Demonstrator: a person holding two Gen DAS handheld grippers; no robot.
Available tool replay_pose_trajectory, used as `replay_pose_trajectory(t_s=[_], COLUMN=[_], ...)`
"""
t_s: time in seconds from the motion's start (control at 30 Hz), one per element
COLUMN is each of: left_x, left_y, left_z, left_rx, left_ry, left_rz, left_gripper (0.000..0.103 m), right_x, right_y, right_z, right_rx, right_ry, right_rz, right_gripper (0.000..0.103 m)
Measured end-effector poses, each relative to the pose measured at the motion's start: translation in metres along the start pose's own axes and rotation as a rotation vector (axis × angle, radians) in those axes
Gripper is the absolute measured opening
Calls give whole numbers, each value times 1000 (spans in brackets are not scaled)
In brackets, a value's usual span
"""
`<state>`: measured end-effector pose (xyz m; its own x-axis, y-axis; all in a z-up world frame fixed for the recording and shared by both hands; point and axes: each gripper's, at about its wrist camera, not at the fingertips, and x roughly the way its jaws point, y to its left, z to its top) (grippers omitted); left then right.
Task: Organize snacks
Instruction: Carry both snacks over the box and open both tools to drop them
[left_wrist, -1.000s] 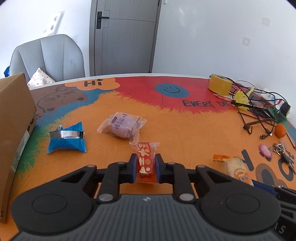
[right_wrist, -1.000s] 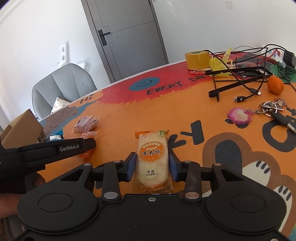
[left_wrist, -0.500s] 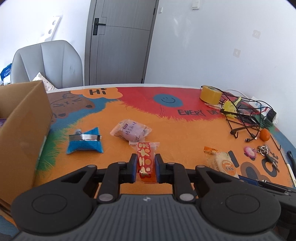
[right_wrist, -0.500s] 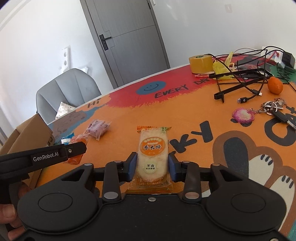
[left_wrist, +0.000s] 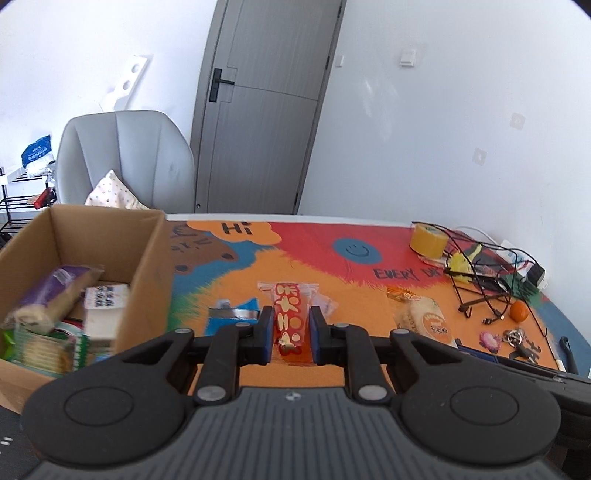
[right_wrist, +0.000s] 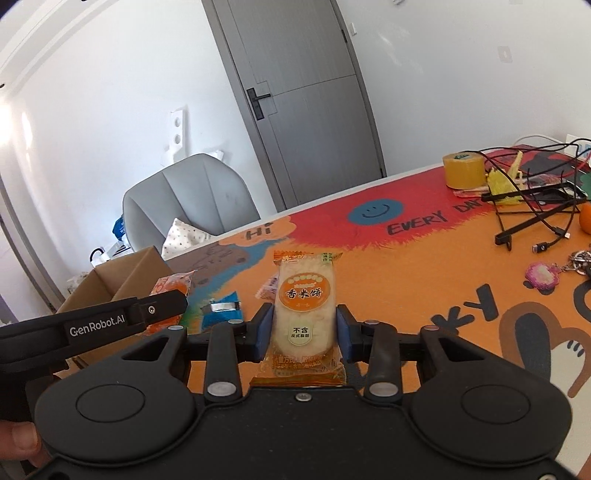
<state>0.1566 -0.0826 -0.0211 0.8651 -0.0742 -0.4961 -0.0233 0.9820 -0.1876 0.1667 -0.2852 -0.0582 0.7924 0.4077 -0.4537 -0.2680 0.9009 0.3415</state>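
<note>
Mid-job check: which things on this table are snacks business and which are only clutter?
Job:
red snack in left gripper
rice cracker in right gripper
blue packet
cardboard box

Clutter:
tape roll
cables
orange
keys

Cardboard box (left_wrist: 110, 236) stands open-topped at the left, partly filled with packets (left_wrist: 55, 295); its near wall blocks a low approach; blue pouch (left_wrist: 232, 314) lies beside it.
</note>
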Motion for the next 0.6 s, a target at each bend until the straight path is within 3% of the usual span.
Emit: replay_pose_trajectory(t_s=[0.3, 0.6], left_x=[-26, -31], left_y=[49, 99], left_z=[17, 23], left_rx=[-51, -112], left_ry=[-57, -64], left_rz=[60, 117], left_gripper=[18, 18], right_x=[5, 14], right_y=[52, 96], right_z=[9, 12], right_rx=[-65, -110], right_ry=[-17, -13], right_rz=[73, 131], right_gripper=[37, 37])
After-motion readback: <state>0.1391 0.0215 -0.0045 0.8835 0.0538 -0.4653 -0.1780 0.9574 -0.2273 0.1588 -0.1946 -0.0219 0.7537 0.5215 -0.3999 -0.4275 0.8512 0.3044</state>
